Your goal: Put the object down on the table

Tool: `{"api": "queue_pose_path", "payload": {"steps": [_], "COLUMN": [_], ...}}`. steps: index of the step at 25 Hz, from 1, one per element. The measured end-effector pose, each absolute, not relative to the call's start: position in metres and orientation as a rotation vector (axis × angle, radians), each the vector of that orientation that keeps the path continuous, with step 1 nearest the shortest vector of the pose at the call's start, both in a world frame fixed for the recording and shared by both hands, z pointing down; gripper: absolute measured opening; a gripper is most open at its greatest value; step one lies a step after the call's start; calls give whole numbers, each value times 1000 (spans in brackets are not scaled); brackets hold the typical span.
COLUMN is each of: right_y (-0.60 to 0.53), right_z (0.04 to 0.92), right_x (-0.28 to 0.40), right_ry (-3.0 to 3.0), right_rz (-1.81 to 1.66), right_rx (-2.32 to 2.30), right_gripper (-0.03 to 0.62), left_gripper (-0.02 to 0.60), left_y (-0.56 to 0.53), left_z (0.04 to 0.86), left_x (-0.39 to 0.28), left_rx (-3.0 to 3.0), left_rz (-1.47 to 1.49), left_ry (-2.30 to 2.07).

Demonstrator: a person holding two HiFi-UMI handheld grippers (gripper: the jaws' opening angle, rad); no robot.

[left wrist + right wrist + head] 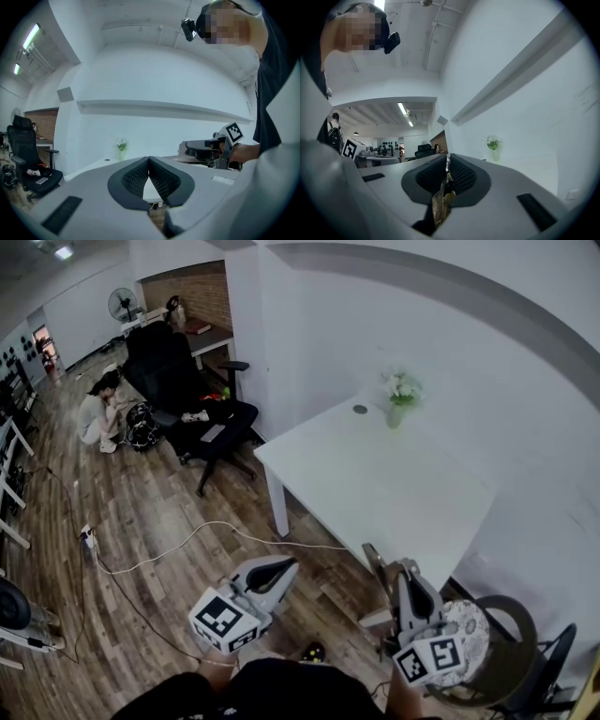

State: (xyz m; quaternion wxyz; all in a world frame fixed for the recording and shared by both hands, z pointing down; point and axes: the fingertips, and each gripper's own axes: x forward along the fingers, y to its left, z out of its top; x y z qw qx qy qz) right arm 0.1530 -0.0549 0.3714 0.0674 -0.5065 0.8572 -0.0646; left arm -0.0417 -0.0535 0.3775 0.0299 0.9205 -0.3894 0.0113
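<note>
— The right gripper [447,164] is clamped on a thin, crinkled gold foil packet [440,206], short of the white rectangular table [375,484].

— I'd carry it over bare tabletop, clear of the small vase of white flowers [400,397], lower it, then release.

— The left gripper [149,161] is closed, empty. Both are close to the body, pointing tableward.

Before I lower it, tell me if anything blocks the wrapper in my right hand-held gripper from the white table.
Nothing visible does. The right hand-held gripper holds the wrapper short of the table; its near part is bare, with the flower vase and small dark disc at the far side.
</note>
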Motion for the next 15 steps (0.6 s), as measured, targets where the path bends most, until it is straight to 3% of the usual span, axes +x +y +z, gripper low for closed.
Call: {"api": "queue_pose_path", "payload": {"steps": [15], "right_y": [-102], "right_z": [386], "right_x": [173], "right_ry": [2568], "right_rz": [-238], "right_rx": [-1562], "right_gripper": [26], "left_gripper": [-6], "left_y": [-99], "left_z": [396], "left_x": [-28], "left_rx": [2808], "left_rz": [66], "left_ry": [-1175]}}
